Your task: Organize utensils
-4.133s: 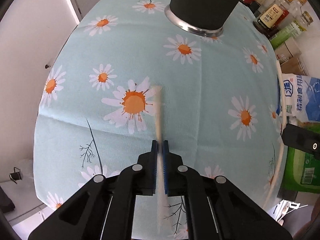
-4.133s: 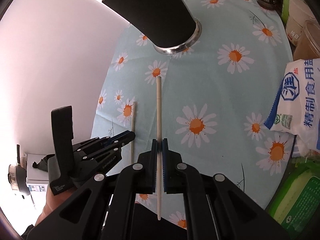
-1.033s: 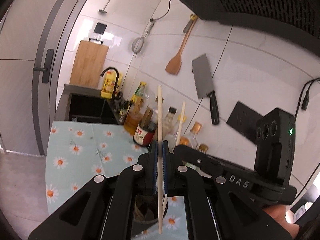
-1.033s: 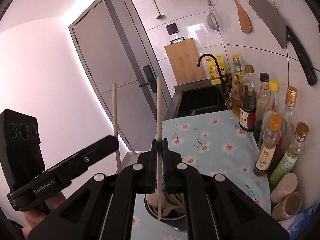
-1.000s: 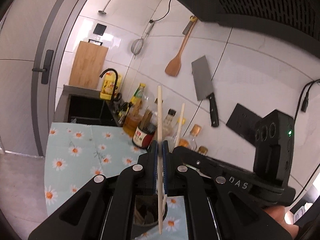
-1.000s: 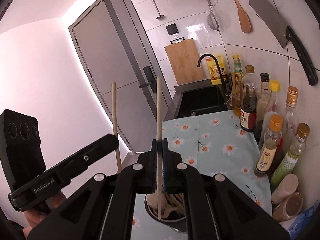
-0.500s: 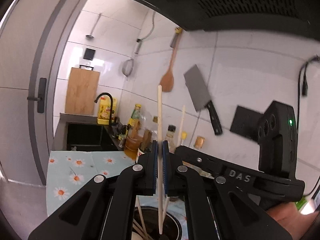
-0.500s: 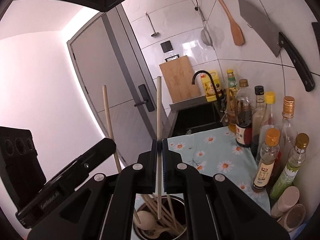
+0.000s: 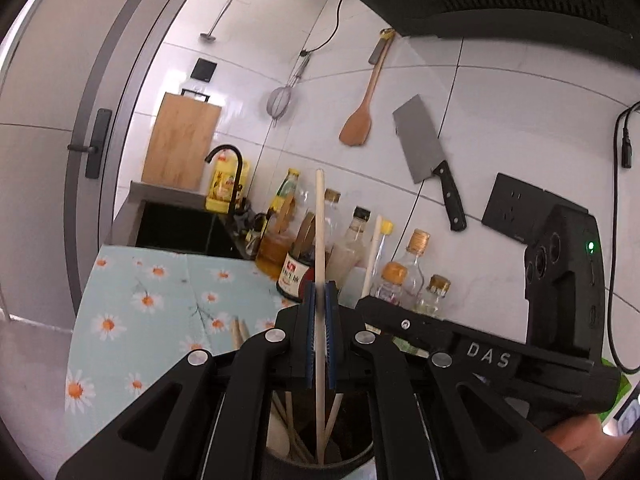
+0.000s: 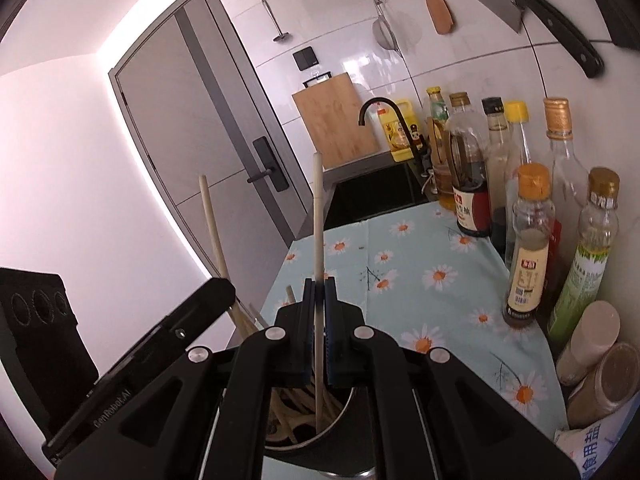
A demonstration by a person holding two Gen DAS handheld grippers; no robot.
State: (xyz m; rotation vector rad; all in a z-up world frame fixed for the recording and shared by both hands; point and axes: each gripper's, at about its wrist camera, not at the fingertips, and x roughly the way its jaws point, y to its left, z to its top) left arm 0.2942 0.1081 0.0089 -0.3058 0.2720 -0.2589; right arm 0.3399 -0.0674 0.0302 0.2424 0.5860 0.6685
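Note:
My left gripper (image 9: 319, 304) is shut on a pale wooden chopstick (image 9: 319, 232) held upright, its lower end inside the dark utensil holder (image 9: 344, 465) just below the fingers. My right gripper (image 10: 319, 296) is shut on a second chopstick (image 10: 317, 216), also upright, its tip down among several wooden utensils in the same holder (image 10: 340, 456). The right gripper's body (image 9: 496, 364) shows beside the left one, with its chopstick (image 9: 372, 252) sticking up. In the right wrist view, the left gripper's body (image 10: 132, 356) and its chopstick (image 10: 214, 236) stand at the left.
Sauce and oil bottles (image 10: 528, 240) line the tiled wall along the daisy tablecloth (image 10: 416, 280). A cleaver (image 9: 428, 160), wooden spatula (image 9: 360, 120) and strainer hang on the wall. A sink with a black tap (image 10: 380, 120) and a cutting board lie beyond. A salt bag (image 10: 600, 448) sits at right.
Both grippers have sunk with their chopsticks. The chopstick tips, above the holder's mouth a second ago, now reach down inside it, and the holder sits closer under the fingers.

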